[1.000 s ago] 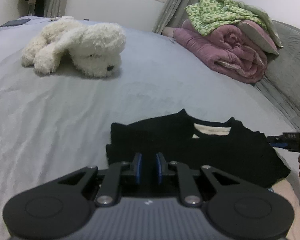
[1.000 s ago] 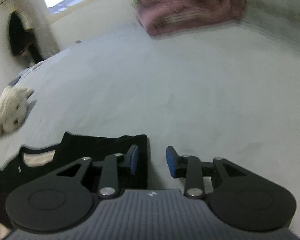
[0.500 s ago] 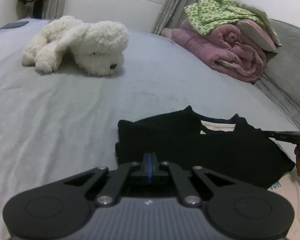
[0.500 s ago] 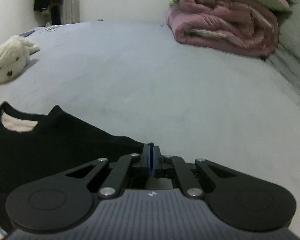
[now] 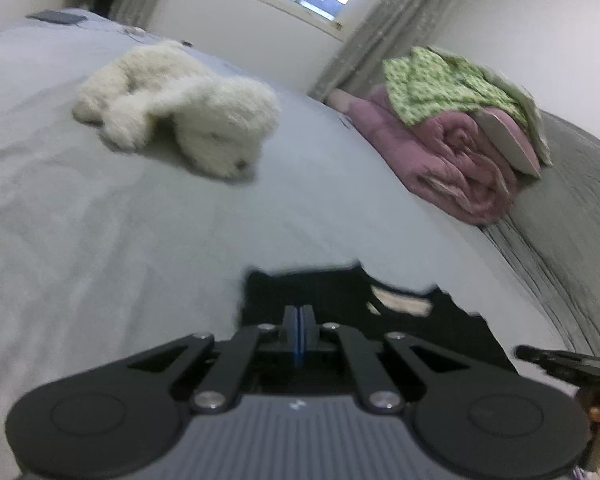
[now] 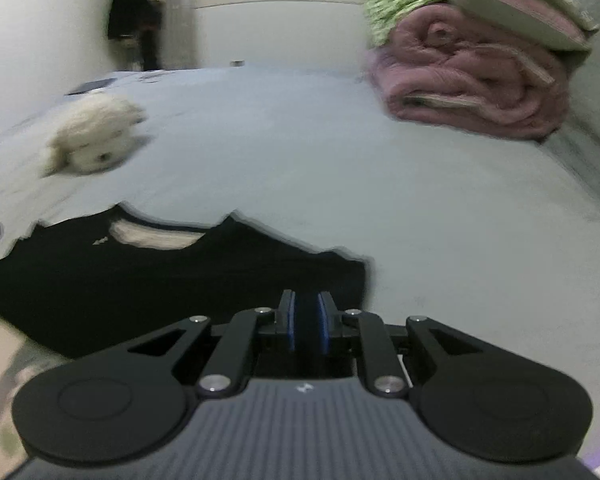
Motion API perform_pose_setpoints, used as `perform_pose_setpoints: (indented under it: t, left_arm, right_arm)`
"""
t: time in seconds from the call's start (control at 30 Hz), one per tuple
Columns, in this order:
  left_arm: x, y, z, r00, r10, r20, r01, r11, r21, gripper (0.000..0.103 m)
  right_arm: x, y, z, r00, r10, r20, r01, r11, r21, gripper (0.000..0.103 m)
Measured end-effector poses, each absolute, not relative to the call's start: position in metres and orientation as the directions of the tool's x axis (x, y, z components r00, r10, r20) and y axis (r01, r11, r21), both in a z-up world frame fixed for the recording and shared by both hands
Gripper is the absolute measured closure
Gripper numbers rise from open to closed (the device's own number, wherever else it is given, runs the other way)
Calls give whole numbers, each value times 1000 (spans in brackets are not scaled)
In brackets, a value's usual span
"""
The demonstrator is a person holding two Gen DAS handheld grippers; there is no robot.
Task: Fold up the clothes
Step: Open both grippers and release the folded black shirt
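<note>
Pinching soft black shirt, left hand-held gripper and right hand-held gripper clamp its hem.

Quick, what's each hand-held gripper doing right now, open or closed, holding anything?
Left hand-held gripper: closed on the black shirt.
Right hand-held gripper: nearly closed, pinching the black shirt's edge.

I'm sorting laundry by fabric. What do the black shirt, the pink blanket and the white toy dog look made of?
Black shirt: a soft matte knit, probably cotton; it lies limp and flat. Pink blanket: thick, fuzzy fleece or quilting, rolled in plump folds. Toy dog: shaggy white plush pile. Blur leaves weave unclear.
</note>
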State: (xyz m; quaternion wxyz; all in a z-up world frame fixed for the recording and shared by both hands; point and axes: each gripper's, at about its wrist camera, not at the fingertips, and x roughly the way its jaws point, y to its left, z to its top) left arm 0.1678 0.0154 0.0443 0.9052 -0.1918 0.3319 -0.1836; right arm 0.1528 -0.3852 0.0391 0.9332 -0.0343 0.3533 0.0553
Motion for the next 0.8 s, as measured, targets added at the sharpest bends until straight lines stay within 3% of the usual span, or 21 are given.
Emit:
perform_pose_setpoints:
  t: [0.07,0.13,0.2,0.27,0.3,0.5,0.63,0.8]
  left_arm:
    - [160,1,33,676,-463,-573,239,874,-424,101]
    - [155,-6,22,657,-441,-611,252,893,-374,101]
    - [152,1,22,656,-450,-605,239,885,-399,101]
    - [151,10,27,651,-461,-603,210,873,-440,101]
    - [149,12,30,650,-461,-604,206,872,-444,100]
    - [120,17,47,652,-444,-615,219,886,-409,81]
    - [118,18,37,627,-450,-636,181,878,-443,81]
    - [121,11,28,616,-420,-667,186,900,-395,80]
  right_arm:
    - [154,-389,23,712,48,-701,-95,995,-29,101]
    - [153,-402,21,716,46,-696,-67,998,-4,103]
    - [151,-415,19,721,43,-691,-39,999,21,103]
    - [152,-420,19,704,-40,-709,24,999,-33,94]
    - [153,-422,18,682,-83,-727,51,996,-66,84]
    - [125,-431,22,700,18,-713,58,995,83,82]
    - [126,-435,27,710,20,-704,77,991,105,82]
    - [126,-433,34,752,73,-655,25,990,138,82]
